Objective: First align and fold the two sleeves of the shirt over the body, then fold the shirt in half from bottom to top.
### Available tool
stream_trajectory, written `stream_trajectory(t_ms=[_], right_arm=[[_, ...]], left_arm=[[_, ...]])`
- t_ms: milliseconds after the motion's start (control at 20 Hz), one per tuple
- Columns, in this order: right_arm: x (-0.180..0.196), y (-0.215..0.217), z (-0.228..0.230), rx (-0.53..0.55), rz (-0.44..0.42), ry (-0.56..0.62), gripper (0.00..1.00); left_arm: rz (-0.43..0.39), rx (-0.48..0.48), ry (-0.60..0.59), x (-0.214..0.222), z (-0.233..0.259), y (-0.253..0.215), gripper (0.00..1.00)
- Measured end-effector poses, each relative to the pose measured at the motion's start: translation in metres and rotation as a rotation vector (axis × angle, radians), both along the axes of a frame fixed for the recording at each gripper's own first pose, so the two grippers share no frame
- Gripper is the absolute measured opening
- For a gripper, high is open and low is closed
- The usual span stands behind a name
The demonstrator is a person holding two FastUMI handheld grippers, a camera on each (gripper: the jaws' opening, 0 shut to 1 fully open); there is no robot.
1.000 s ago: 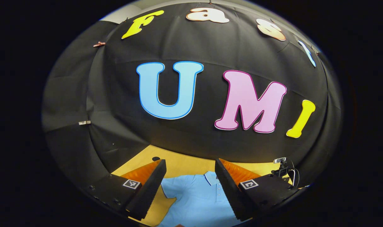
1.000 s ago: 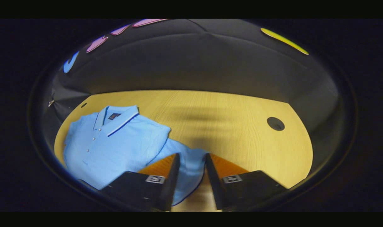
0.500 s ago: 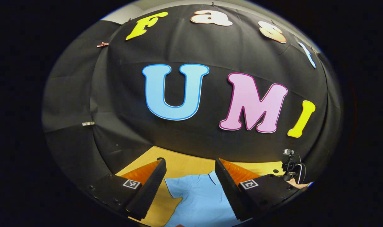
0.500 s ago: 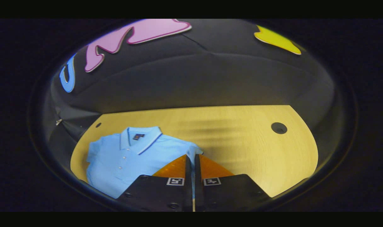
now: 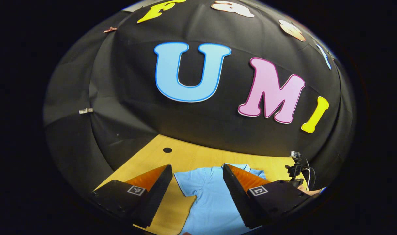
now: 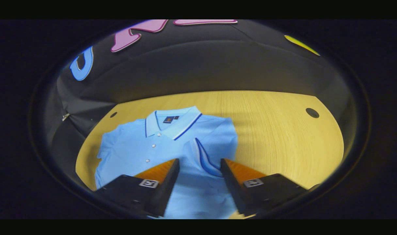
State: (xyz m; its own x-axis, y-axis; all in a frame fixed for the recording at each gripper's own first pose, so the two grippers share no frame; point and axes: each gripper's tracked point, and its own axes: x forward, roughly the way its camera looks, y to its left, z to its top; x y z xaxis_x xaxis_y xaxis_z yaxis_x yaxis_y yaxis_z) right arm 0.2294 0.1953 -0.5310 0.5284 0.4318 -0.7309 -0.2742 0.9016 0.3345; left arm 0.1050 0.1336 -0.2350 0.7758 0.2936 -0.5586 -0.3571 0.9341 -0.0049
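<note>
A light blue polo shirt point(image 6: 143, 147) lies flat on the wooden table point(image 6: 277, 140), collar point(image 6: 172, 122) toward the wall. In the right gripper view, one sleeve point(image 6: 203, 153) with a dark-trimmed cuff lies folded over the body. My right gripper point(image 6: 199, 161) hovers just above it, open and holding nothing. The other sleeve point(image 6: 102, 153) spreads out to the left. My left gripper point(image 5: 196, 168) is open above the shirt point(image 5: 206, 199), whose spread sleeve point(image 5: 183, 182) shows between its fingers. The right gripper point(image 5: 296, 169) and a hand point(image 5: 311, 192) show at the far right of the left gripper view.
The table has round cable holes, one point(image 6: 312, 113) at the far right, another point(image 6: 113, 114) near the shirt's far left corner, and one point(image 5: 167, 150) in the left gripper view. Black cloth walls close in behind the table. Bare wood lies right of the shirt.
My right gripper closed on the sleeve, carried it over the shirt's body, then opened and let it go. The left gripper's view tipped down toward the table.
</note>
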Motion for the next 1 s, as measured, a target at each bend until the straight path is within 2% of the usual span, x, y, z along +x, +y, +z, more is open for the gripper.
stream_trajectory(t_ms=[100, 150, 200, 350, 500, 550, 600, 750, 800, 850, 1000], right_arm=[[-0.005, -0.013, 0.025, -0.019, 0.012, -0.058, 0.99], [-0.006, -0.017, 0.041, -0.017, 0.016, -0.092, 0.92], [-0.007, -0.022, 0.057, -0.015, 0.018, -0.124, 0.98], [-0.017, -0.042, 0.094, -0.027, 0.014, -0.186, 0.98], [-0.029, -0.062, 0.114, -0.032, 0.004, -0.201, 0.98], [-0.033, -0.070, 0.117, -0.042, 0.004, -0.207, 0.92], [-0.036, -0.079, 0.118, -0.058, 0.003, -0.210, 0.98], [-0.043, -0.097, 0.116, -0.088, -0.007, -0.205, 0.98], [-0.045, -0.102, 0.114, -0.089, -0.015, -0.195, 0.92], [-0.047, -0.107, 0.112, -0.086, -0.025, -0.183, 0.98], [-0.042, -0.119, 0.105, -0.084, -0.067, -0.157, 0.98]], left_arm=[[-0.030, 0.019, 0.037, 0.008, -0.026, 0.012, 0.99], [-0.052, 0.032, 0.064, 0.011, -0.041, 0.017, 0.99], [-0.069, 0.033, 0.088, 0.017, -0.056, 0.021, 0.99], [-0.093, -0.012, 0.144, 0.046, -0.101, 0.030, 0.99], [-0.085, 0.015, 0.245, 0.074, -0.159, 0.058, 0.99], [-0.082, 0.028, 0.281, 0.081, -0.177, 0.068, 0.99], [-0.082, 0.021, 0.315, 0.089, -0.197, 0.075, 0.99], [-0.068, 0.023, 0.408, 0.101, -0.249, 0.097, 1.00], [-0.071, 0.022, 0.433, 0.103, -0.261, 0.101, 0.99], [-0.073, 0.015, 0.459, 0.102, -0.273, 0.102, 1.00], [-0.067, 0.006, 0.540, 0.093, -0.304, 0.106, 0.99]])
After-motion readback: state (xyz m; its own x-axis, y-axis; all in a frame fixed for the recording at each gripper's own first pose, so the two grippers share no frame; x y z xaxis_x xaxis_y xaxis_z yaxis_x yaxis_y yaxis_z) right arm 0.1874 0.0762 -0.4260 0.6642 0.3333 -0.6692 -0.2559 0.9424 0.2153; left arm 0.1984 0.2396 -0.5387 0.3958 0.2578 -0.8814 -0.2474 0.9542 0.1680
